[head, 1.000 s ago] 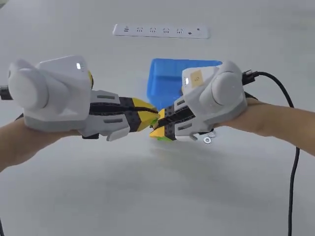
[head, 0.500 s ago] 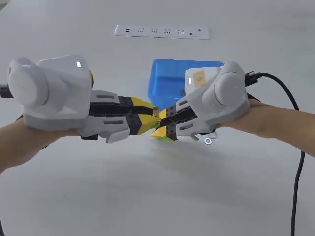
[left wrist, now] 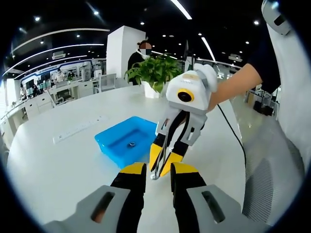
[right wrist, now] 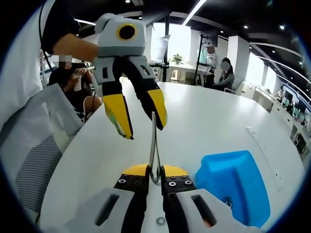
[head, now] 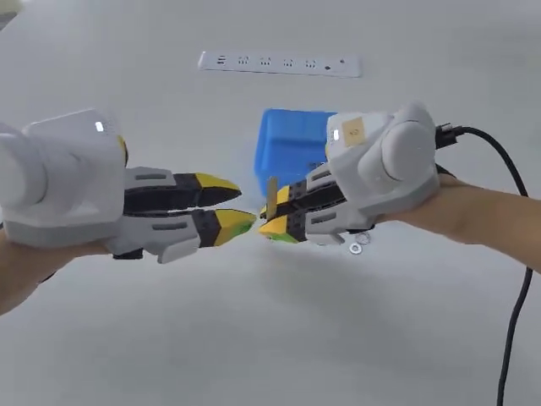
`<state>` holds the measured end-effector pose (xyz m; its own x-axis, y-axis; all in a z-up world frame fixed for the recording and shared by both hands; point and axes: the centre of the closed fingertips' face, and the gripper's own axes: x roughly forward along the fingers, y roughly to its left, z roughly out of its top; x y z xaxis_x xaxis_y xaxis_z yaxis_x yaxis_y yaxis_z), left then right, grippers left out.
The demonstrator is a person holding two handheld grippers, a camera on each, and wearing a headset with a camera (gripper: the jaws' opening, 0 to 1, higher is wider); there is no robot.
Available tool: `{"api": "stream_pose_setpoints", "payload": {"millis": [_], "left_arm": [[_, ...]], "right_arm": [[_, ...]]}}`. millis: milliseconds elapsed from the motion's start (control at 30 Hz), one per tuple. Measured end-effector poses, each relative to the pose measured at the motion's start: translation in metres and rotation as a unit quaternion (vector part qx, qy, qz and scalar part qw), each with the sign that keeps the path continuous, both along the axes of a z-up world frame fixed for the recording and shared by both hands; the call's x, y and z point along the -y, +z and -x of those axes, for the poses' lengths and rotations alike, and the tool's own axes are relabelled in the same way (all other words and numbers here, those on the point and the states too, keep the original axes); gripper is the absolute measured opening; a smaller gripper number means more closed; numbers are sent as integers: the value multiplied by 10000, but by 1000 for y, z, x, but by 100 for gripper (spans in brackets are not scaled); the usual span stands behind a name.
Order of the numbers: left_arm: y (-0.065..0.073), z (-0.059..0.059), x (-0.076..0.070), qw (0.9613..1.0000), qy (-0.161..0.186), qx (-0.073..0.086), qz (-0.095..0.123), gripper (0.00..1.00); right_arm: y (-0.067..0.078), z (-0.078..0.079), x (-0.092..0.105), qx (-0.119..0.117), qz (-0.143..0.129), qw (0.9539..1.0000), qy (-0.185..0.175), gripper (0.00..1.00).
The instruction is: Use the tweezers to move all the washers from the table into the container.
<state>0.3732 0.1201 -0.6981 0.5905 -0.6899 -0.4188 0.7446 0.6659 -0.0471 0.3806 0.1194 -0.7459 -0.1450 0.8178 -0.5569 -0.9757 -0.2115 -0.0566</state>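
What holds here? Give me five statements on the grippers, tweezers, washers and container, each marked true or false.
1. The right gripper is clamped on the tweezers. True.
2. The left gripper grips the tweezers too. False: its fingers are spread apart, clear of the tweezers.
3. The container holds nothing. False: the left gripper view shows one washer lying in it.
4. Washers lie on the table beside the right gripper. True.
5. The power strip lies between the person and the grippers. False: it lies beyond the container.
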Motion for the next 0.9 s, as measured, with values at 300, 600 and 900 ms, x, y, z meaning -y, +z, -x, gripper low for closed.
{"api": "stream_pose_setpoints", "payload": {"millis": [300,600,900], "left_arm": [[11,18,-10,9997,215,68,68,24],[13,34,-16,9990,406,122,141,24],[6,46,-20,9983,539,54,216,23]], "right_arm": [[24,1,14,74,1,9999,-107,10],[51,0,27,235,16,9997,-82,9],[77,-26,30,370,-20,9987,-338,9]]}}
